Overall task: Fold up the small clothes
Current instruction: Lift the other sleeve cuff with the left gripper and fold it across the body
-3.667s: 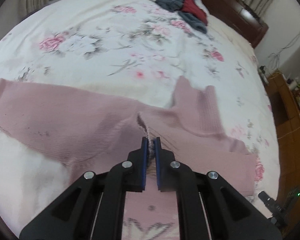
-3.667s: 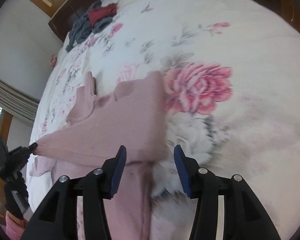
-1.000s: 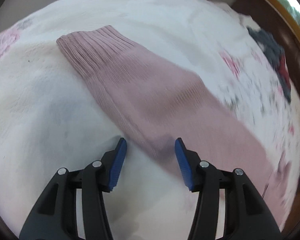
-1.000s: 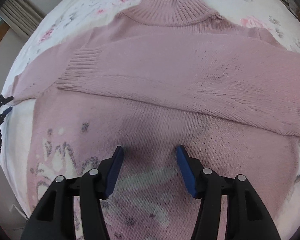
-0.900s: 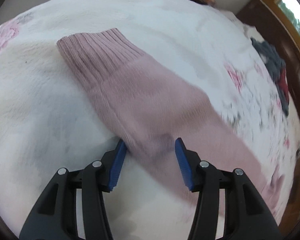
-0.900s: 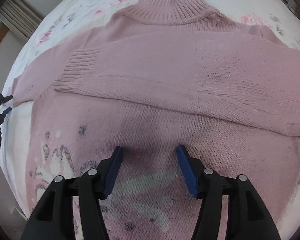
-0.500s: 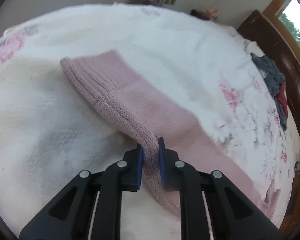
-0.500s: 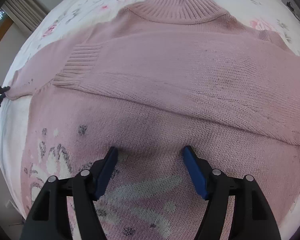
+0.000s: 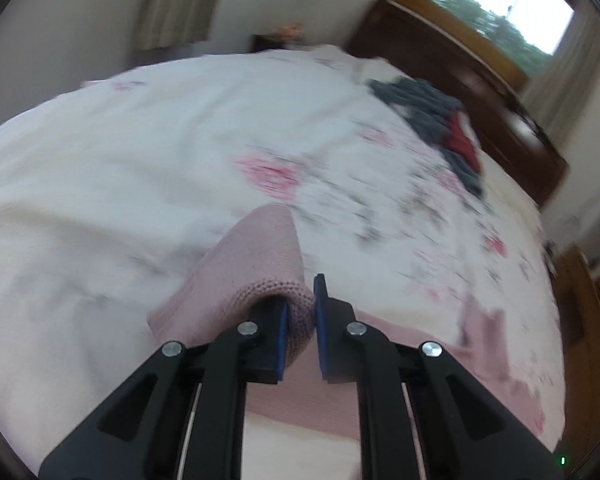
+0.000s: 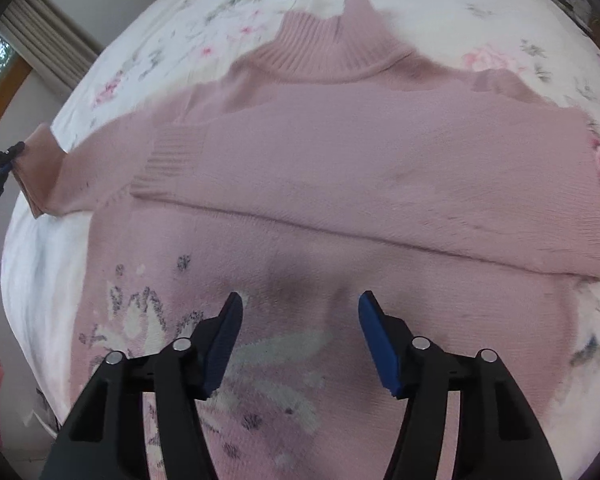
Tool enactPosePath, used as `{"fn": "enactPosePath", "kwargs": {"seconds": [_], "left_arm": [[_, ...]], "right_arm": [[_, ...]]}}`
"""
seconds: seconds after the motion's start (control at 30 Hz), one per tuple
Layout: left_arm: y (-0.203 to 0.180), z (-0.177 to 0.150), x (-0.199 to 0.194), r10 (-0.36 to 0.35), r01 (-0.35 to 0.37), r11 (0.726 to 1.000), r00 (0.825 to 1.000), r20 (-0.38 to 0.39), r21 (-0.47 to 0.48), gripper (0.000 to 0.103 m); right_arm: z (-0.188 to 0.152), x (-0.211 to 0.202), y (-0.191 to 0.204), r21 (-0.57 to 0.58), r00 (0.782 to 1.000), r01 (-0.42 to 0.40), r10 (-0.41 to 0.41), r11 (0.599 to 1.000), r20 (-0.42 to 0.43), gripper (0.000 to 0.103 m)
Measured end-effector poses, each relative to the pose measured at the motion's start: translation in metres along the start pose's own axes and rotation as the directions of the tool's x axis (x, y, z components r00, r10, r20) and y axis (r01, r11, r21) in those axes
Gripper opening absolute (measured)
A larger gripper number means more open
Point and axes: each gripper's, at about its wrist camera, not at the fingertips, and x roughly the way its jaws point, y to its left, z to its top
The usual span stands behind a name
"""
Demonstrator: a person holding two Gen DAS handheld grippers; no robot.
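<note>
Left view low, along bed (image 9: 180, 140) – right looks down; both share sweater (image 10: 340, 168).

You've got two tools in play: the left tool (image 9: 301, 316) and the right tool (image 10: 300, 320). Each shows two blue pads, so four pads in all. One pink sweater (image 10: 340, 160) lies on one bed (image 9: 140, 140). Two sleeves show on that sweater: one (image 10: 380, 184) lies across the chest, one (image 10: 40, 168) is out at the left edge. One collar (image 10: 332, 52). Far off there's one heap of dark clothes (image 9: 440, 120), one window (image 9: 500, 8), one headboard (image 9: 480, 92).
</note>
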Motion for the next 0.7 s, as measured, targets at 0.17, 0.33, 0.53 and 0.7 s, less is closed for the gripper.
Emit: {"fn": "enactPosePath", "kwargs": {"seconds": [0.17, 0.33, 0.53, 0.7], "left_arm": [[-0.066, -0.035, 0.006, -0.107, 0.111, 0.991, 0.993, -0.050, 0.073, 0.010], [-0.127, -0.074, 0.018, -0.195, 0.211, 0.967, 0.974, -0.116, 0.143, 0.010], [-0.172, -0.128, 0.050, -0.241, 0.283, 0.947, 0.938, -0.251, 0.152, 0.010], [-0.176, -0.164, 0.084, -0.195, 0.257, 0.952, 0.928, -0.319, 0.167, 0.010]], "right_arm": [[0.002, -0.017, -0.015, 0.019, 0.999, 0.009, -0.009, 1.000, 0.035, 0.061], [0.001, -0.021, -0.031, 0.044, 0.999, 0.013, -0.015, 0.999, 0.038, 0.061], [-0.007, -0.017, -0.048, 0.078, 1.000, 0.007, -0.010, 0.997, 0.030, 0.061], [-0.011, -0.013, -0.060, 0.100, 1.000, -0.004, 0.002, 0.995, 0.024, 0.061]]}}
